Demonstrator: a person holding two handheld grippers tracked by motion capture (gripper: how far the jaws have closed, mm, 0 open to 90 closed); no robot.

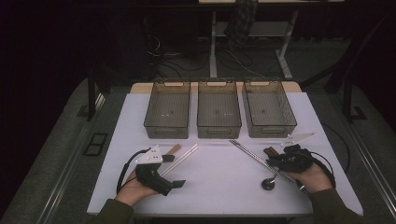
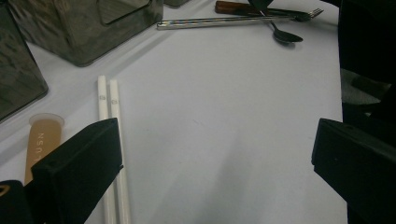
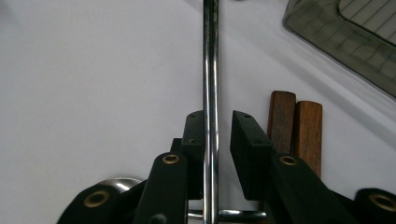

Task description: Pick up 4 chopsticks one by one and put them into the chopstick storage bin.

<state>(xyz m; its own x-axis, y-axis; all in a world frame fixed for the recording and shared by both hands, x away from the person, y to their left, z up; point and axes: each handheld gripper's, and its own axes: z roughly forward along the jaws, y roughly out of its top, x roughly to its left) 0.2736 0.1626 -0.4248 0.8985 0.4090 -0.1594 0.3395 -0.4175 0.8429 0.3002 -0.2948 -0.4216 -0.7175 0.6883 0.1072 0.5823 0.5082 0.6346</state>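
My right gripper [image 1: 275,162] lies over the near end of a pair of metal chopsticks [image 1: 252,156]. In the right gripper view the chopsticks [image 3: 210,70] run between the jaws of the right gripper [image 3: 217,116]. The left jaw is against them and a narrow gap shows on the right. Beside them lie two wooden handles [image 3: 294,126] and a spoon [image 1: 268,183]. My left gripper [image 1: 173,171] rests wide open at the table's front left, holding nothing [image 2: 215,140]. White chopsticks [image 2: 112,130] and a tan handle [image 2: 44,140] lie by its left jaw.
Three dark see-through bins [image 1: 167,131] [image 1: 219,131] [image 1: 270,131] stand in a row at the back of the white table [image 1: 219,186]. A fork [image 2: 303,14] lies near the spoon [image 2: 285,36]. A person's hands hold both grippers at the front edge.
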